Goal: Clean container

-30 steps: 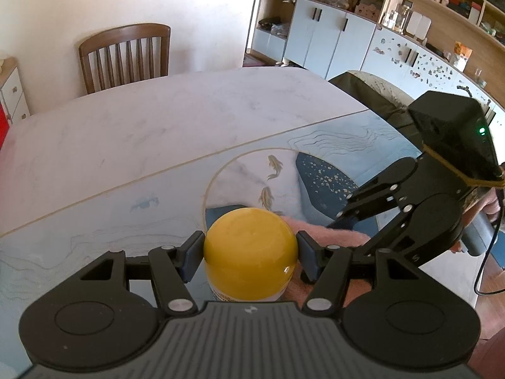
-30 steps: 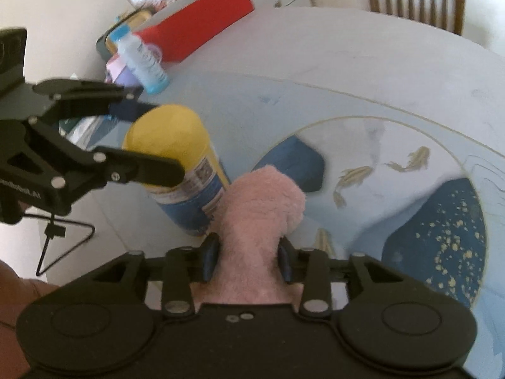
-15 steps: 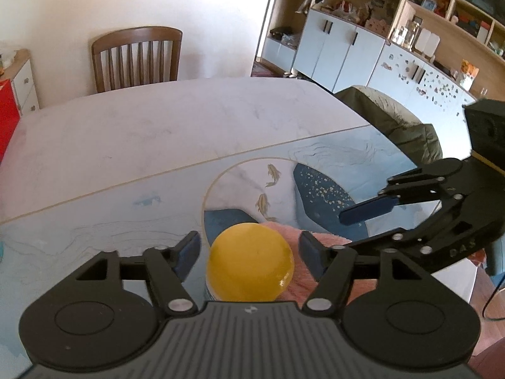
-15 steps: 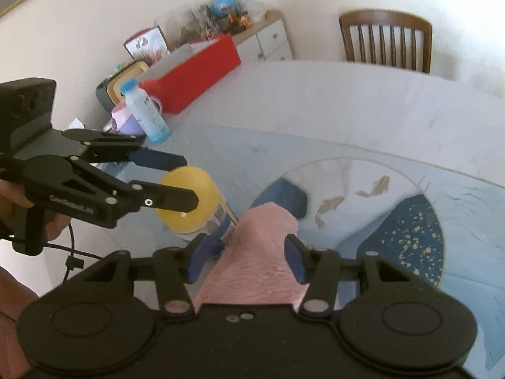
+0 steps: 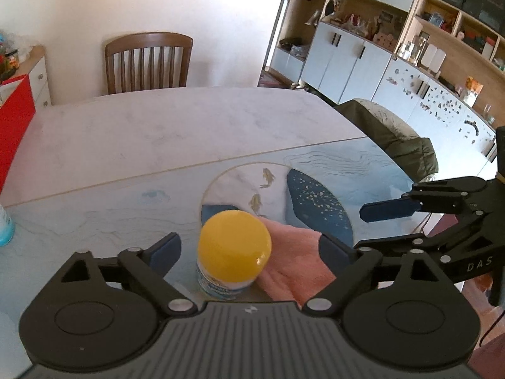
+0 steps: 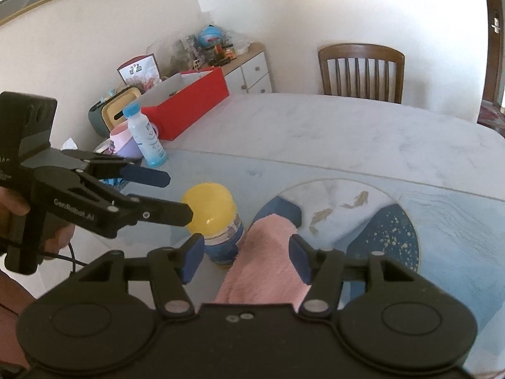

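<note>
While the yellow-capped plastic container [image 5: 234, 254] stands upright on the glass-topped patterned table [image 5: 126, 202], we see a pink fluffy cloth [image 5: 293, 263] lying just beside it. Our left gripper [image 5: 249, 249] hovers above it with its 2 jaws spread wide, apart from the cap. Our right gripper [image 6: 244, 257] is likewise wide open over the cloth, gripping nothing.

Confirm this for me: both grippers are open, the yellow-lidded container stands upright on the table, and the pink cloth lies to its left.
One detail is wrong: the pink cloth lies to the right of the yellow-lidded container, not its left, as the left wrist view shows. The rest holds: the left gripper and right gripper are both open, and the container stands upright on the table.
</note>
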Available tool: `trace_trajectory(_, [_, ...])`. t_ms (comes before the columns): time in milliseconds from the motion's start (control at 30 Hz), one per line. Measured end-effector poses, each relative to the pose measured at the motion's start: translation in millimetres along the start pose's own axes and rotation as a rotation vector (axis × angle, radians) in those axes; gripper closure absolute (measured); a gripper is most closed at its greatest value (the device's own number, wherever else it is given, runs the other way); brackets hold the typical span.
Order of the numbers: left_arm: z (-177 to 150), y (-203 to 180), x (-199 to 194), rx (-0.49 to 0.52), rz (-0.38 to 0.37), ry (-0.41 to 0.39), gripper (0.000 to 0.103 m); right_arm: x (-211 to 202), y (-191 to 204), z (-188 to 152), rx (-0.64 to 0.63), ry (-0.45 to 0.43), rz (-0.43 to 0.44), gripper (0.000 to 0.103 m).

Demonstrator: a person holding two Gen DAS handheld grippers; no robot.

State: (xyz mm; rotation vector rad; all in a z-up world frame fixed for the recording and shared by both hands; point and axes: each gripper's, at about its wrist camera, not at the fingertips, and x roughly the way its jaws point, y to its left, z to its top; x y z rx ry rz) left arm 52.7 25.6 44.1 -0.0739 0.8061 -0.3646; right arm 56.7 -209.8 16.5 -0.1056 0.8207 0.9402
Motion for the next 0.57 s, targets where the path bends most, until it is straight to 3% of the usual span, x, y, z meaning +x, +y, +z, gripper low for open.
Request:
trace_trajectory(200, [-9,-9,-9,0.010,0.073,0.001,0.003,-8,7,-12,0.114,-0.025,-0.040,0.044])
trace_trajectory(367, [-15,-10,-16,0.010,0.081,-0.006,0.003,-13,10,-23,0.207,-0.053,-0.115,0.044])
trace_trajectory(567, [-17,-10,-21,-0.004,0.068,-0.012,0.003,-19,17,-28,0.223,-0.078,-0.162,0.044])
